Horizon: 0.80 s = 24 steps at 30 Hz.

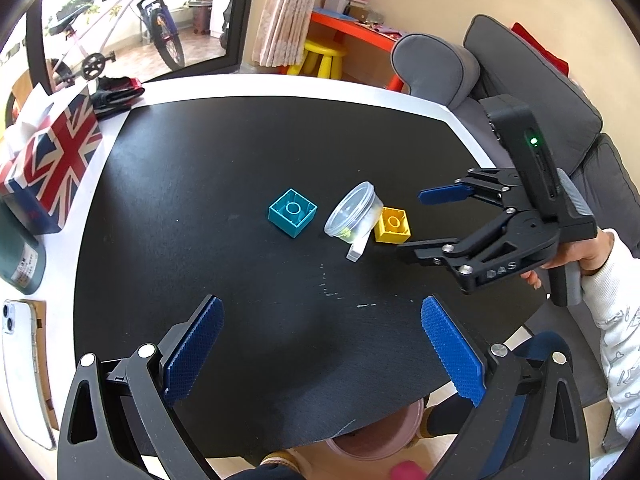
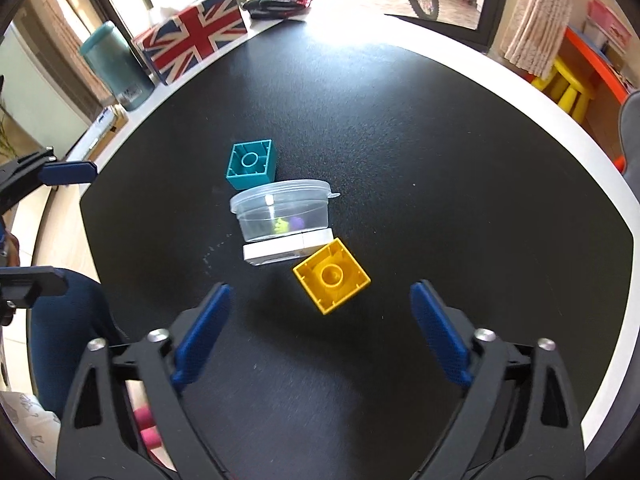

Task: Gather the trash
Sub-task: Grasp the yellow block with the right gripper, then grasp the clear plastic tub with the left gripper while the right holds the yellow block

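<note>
— Looking along the right gripper (image 2: 320, 332), what lies ahead of its jaws?

— Its jaws stand spread with nothing between them. Just beyond the blue pads (image 2: 202, 334) sits a yellow block (image 2: 331, 276), hollow side up, on the black mat (image 2: 440, 160). Farther out, touching that block's far corner, lies a flat white piece (image 2: 280, 252), and a clear plastic tub (image 2: 280, 212) leans on it, tipped on its side with small green and purple bits inside.

— And past the tub?

— A teal block (image 2: 251, 164), also hollow side up, just beyond the tub's rim.

— How does the left gripper (image 1: 320, 352) stand?

— Spread too, empty, hanging over bare mat (image 1: 200, 160). The teal block (image 1: 292, 213), tub (image 1: 354, 210) and yellow block (image 1: 393, 225) sit well ahead of its pads. From its view the right gripper (image 1: 412, 222) reaches in from the right, held by a hand (image 1: 588, 252) in a white sleeve, its tips near the yellow block without touching it.
</note>
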Available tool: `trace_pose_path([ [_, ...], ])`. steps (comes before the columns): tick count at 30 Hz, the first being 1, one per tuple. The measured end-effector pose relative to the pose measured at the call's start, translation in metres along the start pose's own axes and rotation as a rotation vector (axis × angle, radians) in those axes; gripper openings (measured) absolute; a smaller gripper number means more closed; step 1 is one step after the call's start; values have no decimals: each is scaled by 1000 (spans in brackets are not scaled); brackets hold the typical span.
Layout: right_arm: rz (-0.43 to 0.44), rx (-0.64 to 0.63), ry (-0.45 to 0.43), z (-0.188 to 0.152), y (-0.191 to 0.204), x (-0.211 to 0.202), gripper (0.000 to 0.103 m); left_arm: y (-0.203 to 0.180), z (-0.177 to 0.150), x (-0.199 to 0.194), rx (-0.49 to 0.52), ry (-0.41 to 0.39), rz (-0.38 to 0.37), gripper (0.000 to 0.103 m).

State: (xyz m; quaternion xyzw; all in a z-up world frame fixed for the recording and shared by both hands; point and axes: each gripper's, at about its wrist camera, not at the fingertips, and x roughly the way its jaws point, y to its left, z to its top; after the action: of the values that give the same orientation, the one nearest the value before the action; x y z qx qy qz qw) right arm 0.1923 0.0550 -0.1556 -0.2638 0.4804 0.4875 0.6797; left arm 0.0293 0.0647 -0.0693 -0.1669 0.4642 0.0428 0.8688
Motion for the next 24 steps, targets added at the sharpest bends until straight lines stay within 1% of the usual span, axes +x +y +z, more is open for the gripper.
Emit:
trace_pose_path([
  [2, -6, -13, 4, 1, 0, 5, 79, 1, 0, 2, -4, 6, -1, 95],
  [4, -4, -24, 8, 3, 0, 10, 71, 3, -1, 5, -8, 9, -4, 95],
  [5, -8, -30, 11, 4, 0, 13, 69, 3, -1, 6, -11, 11, -5, 95],
  [7, -14, -36, 17, 5, -1, 17, 58, 4, -1, 8, -15, 15, -7, 95],
  [8, -18, -41, 19, 5, 0, 18, 55, 5, -1, 9, -16, 17, -8, 95],
  [10, -29, -53, 19, 4, 1, 19, 43, 5, -2, 11, -17, 19, -9, 95],
  [20, -18, -44, -9, 1, 0, 13, 43, 1, 2, 17, -9, 22, -16, 95],
  [24, -15, -4, -23, -2, -2, 4, 43, -2, 7, 20, 6, 20, -18, 95],
])
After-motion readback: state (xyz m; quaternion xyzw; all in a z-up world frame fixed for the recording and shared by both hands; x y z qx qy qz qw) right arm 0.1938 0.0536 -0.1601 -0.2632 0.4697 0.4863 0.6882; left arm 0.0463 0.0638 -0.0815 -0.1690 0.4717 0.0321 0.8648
